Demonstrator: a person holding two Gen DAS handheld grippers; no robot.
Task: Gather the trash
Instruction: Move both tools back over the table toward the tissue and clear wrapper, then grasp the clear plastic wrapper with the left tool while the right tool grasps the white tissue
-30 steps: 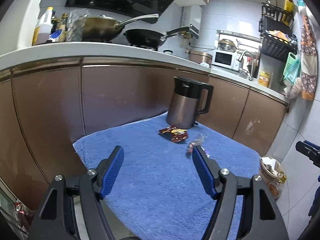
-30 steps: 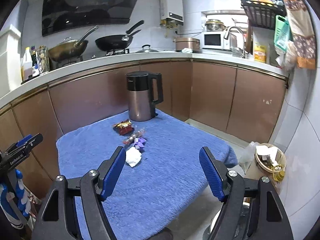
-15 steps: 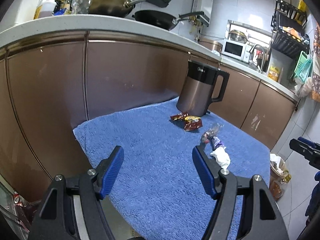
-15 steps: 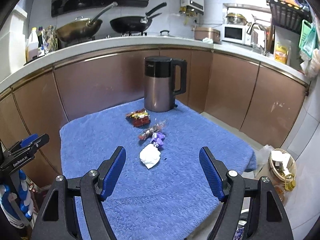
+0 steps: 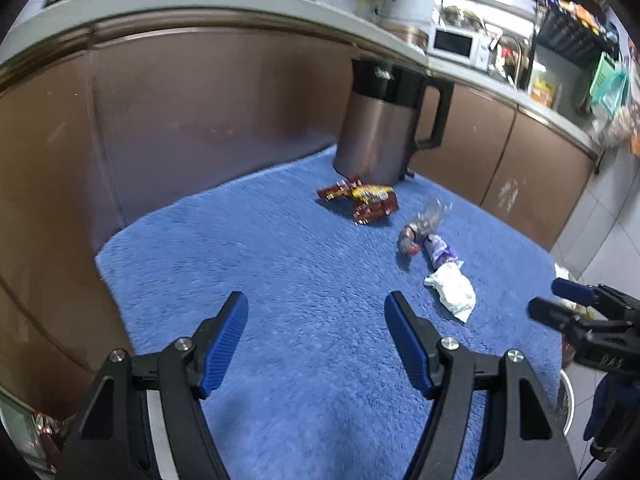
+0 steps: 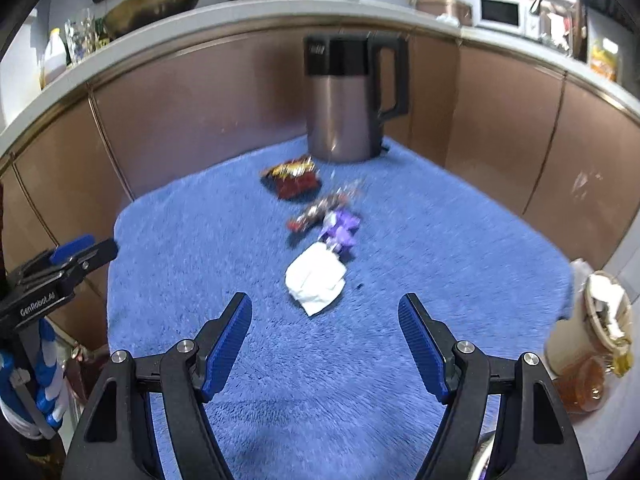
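Trash lies on a blue towel (image 5: 280,280) (image 6: 440,240): a crumpled white tissue (image 5: 452,288) (image 6: 316,280), a purple wrapper (image 5: 438,250) (image 6: 340,228), a clear-and-red wrapper (image 5: 420,226) (image 6: 320,210) and a red-yellow snack packet (image 5: 364,198) (image 6: 294,178). My left gripper (image 5: 316,310) hangs open over the towel's near part, the tissue to its right. My right gripper (image 6: 325,310) is open just short of the tissue, nothing between its fingers. Each gripper shows at the edge of the other's view, the right gripper (image 5: 556,300) and the left gripper (image 6: 86,250).
A dark kettle (image 5: 384,128) (image 6: 348,96) stands at the towel's far edge against brown cabinet doors (image 5: 200,112). A small bin (image 6: 592,328) holding trash sits on the floor to the right. Pans and a microwave (image 5: 454,42) line the counter above.
Both grippers have dropped and come forward toward the towel, so the trash and kettle look larger and closer. Both sets of jaws kept the same width.
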